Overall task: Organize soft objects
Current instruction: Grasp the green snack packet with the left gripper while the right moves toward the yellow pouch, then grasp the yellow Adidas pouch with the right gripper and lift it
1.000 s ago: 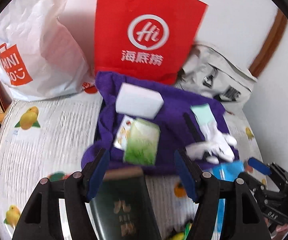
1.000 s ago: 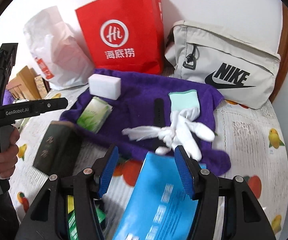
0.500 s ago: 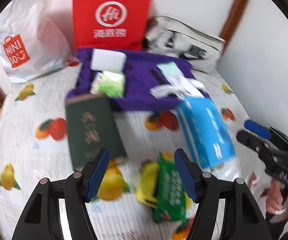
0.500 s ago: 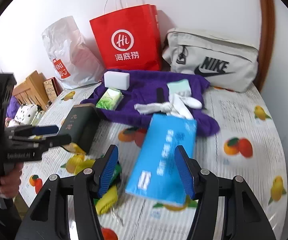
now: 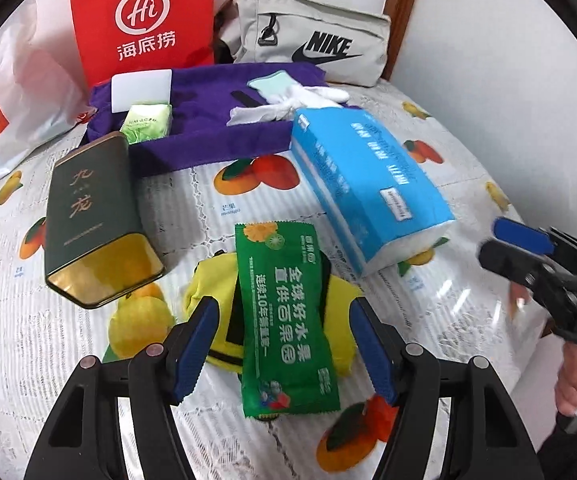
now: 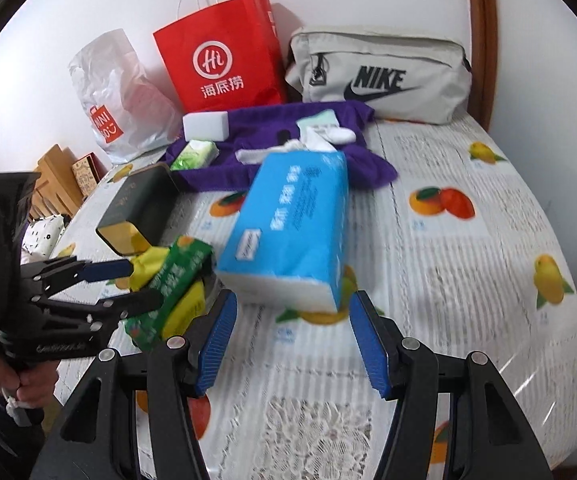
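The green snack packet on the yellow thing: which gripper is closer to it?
Left. The left gripper frames the green snack packet between its open fingers, apparently without touching it. The right gripper is off to the packet's side, open and facing the blue tissue pack.

Fruit-print counter [image 5: 192, 208] carrying purple cloth [image 5: 208, 128], dark green tin [image 5: 88, 216], blue tissue pack [image 5: 368, 184], yellow pouch [image 5: 216, 308], bags.
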The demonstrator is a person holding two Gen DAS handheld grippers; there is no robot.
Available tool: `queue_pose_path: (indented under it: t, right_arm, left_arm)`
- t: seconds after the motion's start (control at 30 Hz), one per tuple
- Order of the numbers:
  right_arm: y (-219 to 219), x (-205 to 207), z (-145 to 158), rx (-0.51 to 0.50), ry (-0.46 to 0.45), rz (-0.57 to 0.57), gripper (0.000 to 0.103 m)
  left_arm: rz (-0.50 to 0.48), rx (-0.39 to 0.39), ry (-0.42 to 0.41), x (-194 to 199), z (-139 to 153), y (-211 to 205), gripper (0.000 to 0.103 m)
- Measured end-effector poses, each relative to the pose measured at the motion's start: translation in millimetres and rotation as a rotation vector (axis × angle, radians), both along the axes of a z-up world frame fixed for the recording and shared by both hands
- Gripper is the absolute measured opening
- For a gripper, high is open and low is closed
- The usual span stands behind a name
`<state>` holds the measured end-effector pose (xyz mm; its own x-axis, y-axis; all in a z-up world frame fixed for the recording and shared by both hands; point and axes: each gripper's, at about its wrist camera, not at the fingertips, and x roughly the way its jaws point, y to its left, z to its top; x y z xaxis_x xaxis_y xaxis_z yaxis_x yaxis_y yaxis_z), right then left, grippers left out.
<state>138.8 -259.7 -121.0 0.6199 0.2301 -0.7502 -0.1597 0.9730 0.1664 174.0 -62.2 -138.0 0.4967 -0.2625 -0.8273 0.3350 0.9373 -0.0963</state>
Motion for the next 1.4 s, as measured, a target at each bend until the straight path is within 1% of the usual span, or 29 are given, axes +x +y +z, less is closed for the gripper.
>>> queue_pose_path:
  t: [0.13,0.27,0.33,0.43,0.47,0.53,0.57,0.6,0.63,0.7,0.73,0.83,0.9,0.93,0.97,1.03,1.13,1.3,1.33,1.4]
  right_arm:
    - [-6.3,-6.0,-11.6,-0.005,0.015,-0.016,0.058]
    - [-12.2,-9.5,-22.2,0.001,0.035,-0.028,0.058]
    - [-13.8,-10.2,-25.3,0.007,0.040,-0.032,0.058]
    - [-13.2,-11.2,-27.6,0.016,0.040,-0.028,0.058]
    - [-12.5,-11.7,-27.8,0.014,0.040,-0.025,0.058]
    - [-11.2,-12.9,-27.4,0.009,0.037,-0.021,0.058]
    - [-10.7,-14.0,-27.0,0.009,0.035,-0.020,0.058]
    - [-10.7,-14.6,-26.6,0.010,0.034,-0.020,0.058]
    - [-10.8,-15.7,-26.0,0.011,0.033,-0.021,0.058]
    - [-11.2,-17.6,-25.1,0.009,0.029,-0.025,0.058]
    - [-11.3,-18.5,-24.6,0.011,0.029,-0.027,0.058]
    - [-10.9,-19.4,-23.9,0.012,0.027,-0.025,0.058]
    - [-8.6,-20.9,-24.1,0.005,0.028,-0.019,0.058]
    - [-8.3,-21.4,-24.4,0.003,0.029,-0.018,0.058]
    - [-7.4,-21.8,-25.0,0.001,0.032,-0.018,0.058]
    - [-6.0,-22.5,-25.8,0.000,0.038,-0.015,0.058]
    - [-1.8,-23.7,-24.6,-0.006,0.037,-0.009,0.058]
    - [8.9,-26.7,-20.2,-0.021,0.029,0.015,0.058]
    - [11.4,-26.9,-20.0,-0.024,0.030,0.019,0.058]
    - [16.2,-27.1,-19.7,-0.022,0.032,0.033,0.058]
  left_arm:
    - [0.002,0.043,0.015,9.3,-14.3,-7.0,0.065]
    - [0.002,0.040,0.016,11.8,-18.7,-7.7,0.066]
    - [-0.002,0.054,0.025,14.3,-21.7,-10.4,0.066]
    - [-0.006,0.052,0.010,15.0,-23.4,-11.4,0.065]
    - [-0.006,0.047,0.005,14.7,-23.4,-11.1,0.054]
    - [-0.010,0.039,-0.001,14.2,-22.7,-10.2,0.047]
    - [-0.036,0.002,0.015,13.4,-21.9,-9.9,0.025]
    - [-0.041,-0.026,0.032,12.2,-20.7,-9.0,0.024]
    - [-0.027,-0.028,0.026,10.4,-18.3,-7.9,0.024]
    - [-0.036,0.003,0.001,7.4,-16.3,-11.4,0.026]
    - [-0.036,0.016,0.005,7.7,-18.5,-12.7,0.027]
    - [-0.030,0.019,0.012,9.5,-23.9,-13.2,0.031]
    - [-0.025,0.010,0.007,9.6,-24.1,-12.2,0.031]
    - [-0.024,0.003,0.005,9.5,-24.2,-11.5,0.031]
    - [-0.031,-0.006,0.004,8.9,-23.8,-11.0,0.027]
    - [-0.039,-0.008,-0.004,6.3,-21.6,-10.5,0.025]
    - [-0.051,-0.019,-0.035,1.3,-13.0,-9.2,0.022]
    - [-0.049,-0.107,-0.042,-2.9,7.4,3.7,0.022]
    - [-0.044,-0.109,-0.047,-3.9,11.2,6.9,0.022]
    - [-0.027,-0.086,-0.057,-5.8,16.6,13.6,0.022]
